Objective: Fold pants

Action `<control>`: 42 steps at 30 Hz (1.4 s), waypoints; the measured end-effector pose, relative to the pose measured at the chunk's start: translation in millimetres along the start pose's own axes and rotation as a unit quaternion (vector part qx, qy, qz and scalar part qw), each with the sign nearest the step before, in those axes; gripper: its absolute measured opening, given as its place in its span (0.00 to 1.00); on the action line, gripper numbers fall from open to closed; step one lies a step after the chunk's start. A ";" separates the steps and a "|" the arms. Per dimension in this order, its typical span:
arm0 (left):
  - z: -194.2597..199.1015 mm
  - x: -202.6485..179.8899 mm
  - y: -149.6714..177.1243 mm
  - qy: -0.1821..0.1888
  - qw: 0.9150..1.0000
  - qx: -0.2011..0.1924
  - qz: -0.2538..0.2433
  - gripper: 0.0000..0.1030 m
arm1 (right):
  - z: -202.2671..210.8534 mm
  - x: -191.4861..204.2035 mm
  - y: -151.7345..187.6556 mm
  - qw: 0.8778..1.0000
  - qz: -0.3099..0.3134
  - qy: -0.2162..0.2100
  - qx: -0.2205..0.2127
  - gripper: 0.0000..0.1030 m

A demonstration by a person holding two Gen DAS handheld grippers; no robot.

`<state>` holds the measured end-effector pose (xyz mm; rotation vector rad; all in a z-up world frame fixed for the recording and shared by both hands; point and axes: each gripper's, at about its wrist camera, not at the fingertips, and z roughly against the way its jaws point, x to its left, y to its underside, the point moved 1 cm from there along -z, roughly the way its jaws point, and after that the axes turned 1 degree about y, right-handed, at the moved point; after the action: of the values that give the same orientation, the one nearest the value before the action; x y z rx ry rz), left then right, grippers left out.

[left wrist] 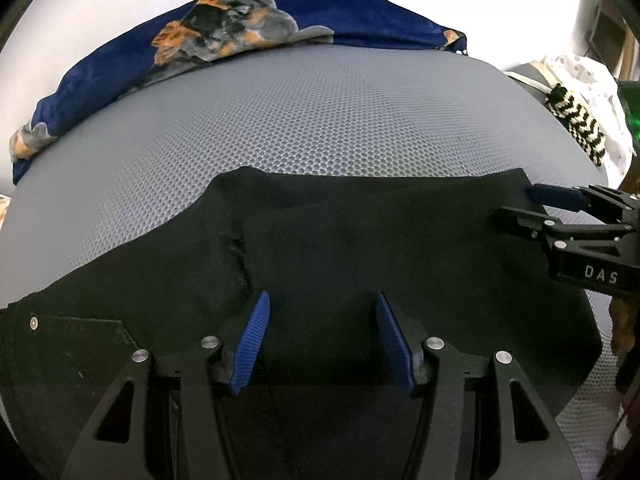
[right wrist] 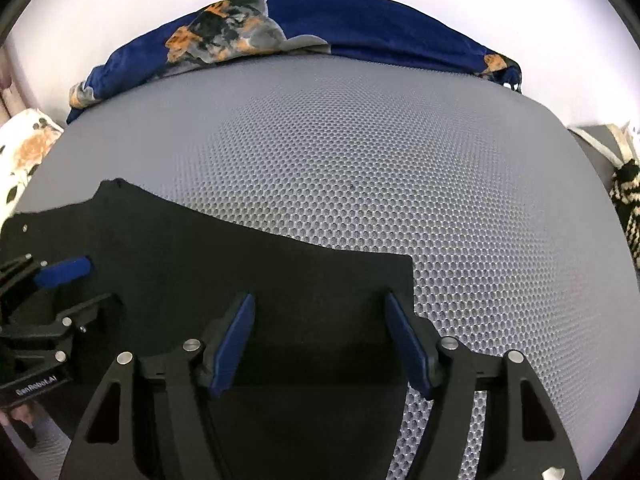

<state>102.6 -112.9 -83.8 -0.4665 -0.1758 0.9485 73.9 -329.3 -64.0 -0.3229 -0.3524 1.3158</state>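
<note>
A grey mattress [left wrist: 320,120] with a honeycomb mesh cover fills most of both views, and a dark blue blanket [left wrist: 360,20] with an orange and grey print lies bunched along its far edge. The black pants [left wrist: 340,240] lie flat on the near part of the mattress, folded over themselves, with a pocket and a metal rivet showing at the left in the left wrist view and a straight cut edge at the right in the right wrist view [right wrist: 280,280]. The left gripper [left wrist: 323,300] hangs just over the middle of the pants with its blue-padded jaws spread wide and nothing between them. The right gripper [right wrist: 320,300] is likewise spread wide and holds nothing, above the right end of the pants, its right finger [right wrist: 408,344] near the cloth's edge. At the far right a black-and-white striped knit item [left wrist: 576,120] lies beside the mattress.
</note>
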 end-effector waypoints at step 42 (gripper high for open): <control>115.6 114.7 119.9 -0.047 0.976 -0.039 0.207 0.55 | 17.1 36.6 56.9 0.999 0.009 0.008 0.031 0.83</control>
<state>40.2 75.0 -42.7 -0.5425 -0.2052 1.3776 24.4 -280.4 -70.2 -0.2845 -0.2945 1.3384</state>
